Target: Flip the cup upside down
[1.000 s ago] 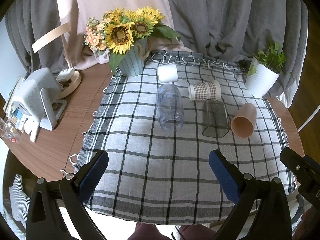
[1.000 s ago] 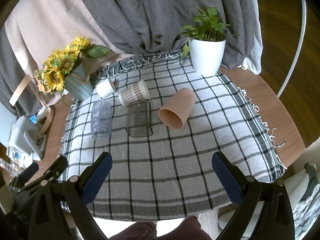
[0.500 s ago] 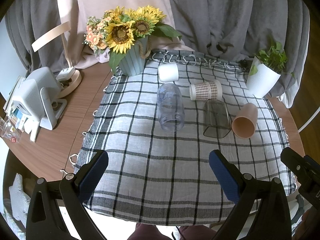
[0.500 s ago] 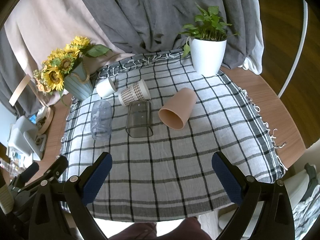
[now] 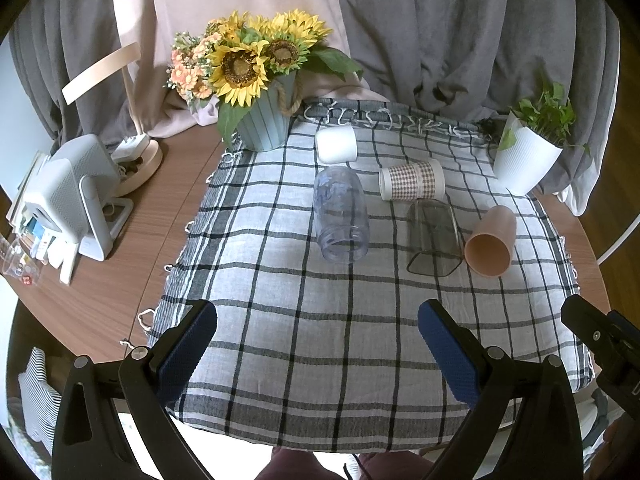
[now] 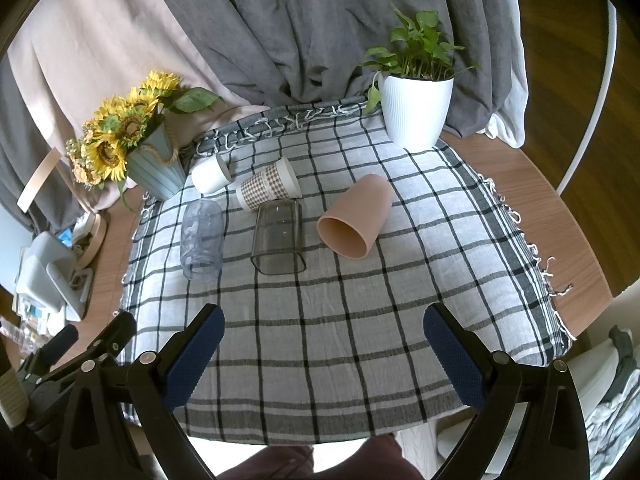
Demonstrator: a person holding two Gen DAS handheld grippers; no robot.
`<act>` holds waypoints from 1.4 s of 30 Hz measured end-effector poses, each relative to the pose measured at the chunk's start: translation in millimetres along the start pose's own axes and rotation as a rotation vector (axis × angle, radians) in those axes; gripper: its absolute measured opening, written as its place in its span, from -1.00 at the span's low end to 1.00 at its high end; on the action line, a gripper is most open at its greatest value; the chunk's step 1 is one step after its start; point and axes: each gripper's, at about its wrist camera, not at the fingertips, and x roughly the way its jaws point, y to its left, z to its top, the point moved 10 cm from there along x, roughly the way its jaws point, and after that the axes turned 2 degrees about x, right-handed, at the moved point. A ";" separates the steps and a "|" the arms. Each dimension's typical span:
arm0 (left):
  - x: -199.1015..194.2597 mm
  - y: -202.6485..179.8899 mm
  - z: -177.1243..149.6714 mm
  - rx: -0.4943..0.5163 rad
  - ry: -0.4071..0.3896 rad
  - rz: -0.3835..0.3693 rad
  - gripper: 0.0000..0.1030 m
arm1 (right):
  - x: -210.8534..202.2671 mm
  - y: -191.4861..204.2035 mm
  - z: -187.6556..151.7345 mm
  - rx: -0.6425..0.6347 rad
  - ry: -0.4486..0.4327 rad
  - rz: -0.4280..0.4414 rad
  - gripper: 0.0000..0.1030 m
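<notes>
The near half of the checked cloth [image 6: 320, 332] lies bare between the grippers and the cups. Further back, five cups are laid on their sides: clear cup [image 6: 201, 240], smoky glass [image 6: 279, 238] touching the gingham cup [image 6: 267, 189], pink cup [image 6: 356, 216], white cup [image 6: 210, 175]. Narrow gaps are left between them. The far edge is closed off by a sunflower pot [image 6: 156, 164] and white planter [image 6: 416, 112].

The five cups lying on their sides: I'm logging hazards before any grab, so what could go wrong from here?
1. The smoky square glass tumbler lies close beside the checked paper cup and the peach plastic cup; open jaws reaching for one may knock a neighbour.
2. The clear round plastic cup could roll if nudged.
3. The loose plaid cloth may bunch under a dragged cup.
</notes>
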 end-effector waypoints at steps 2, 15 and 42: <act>1.2 -0.6 -0.5 0.001 0.000 0.002 0.99 | 0.4 -0.3 0.3 0.000 0.000 0.000 0.95; 13.4 3.4 1.3 0.006 0.014 0.002 0.99 | 6.7 1.0 4.0 0.000 0.005 -0.001 0.95; 108.4 -6.0 108.4 0.460 0.113 -0.079 0.99 | 84.2 52.8 51.8 0.181 0.130 -0.034 0.95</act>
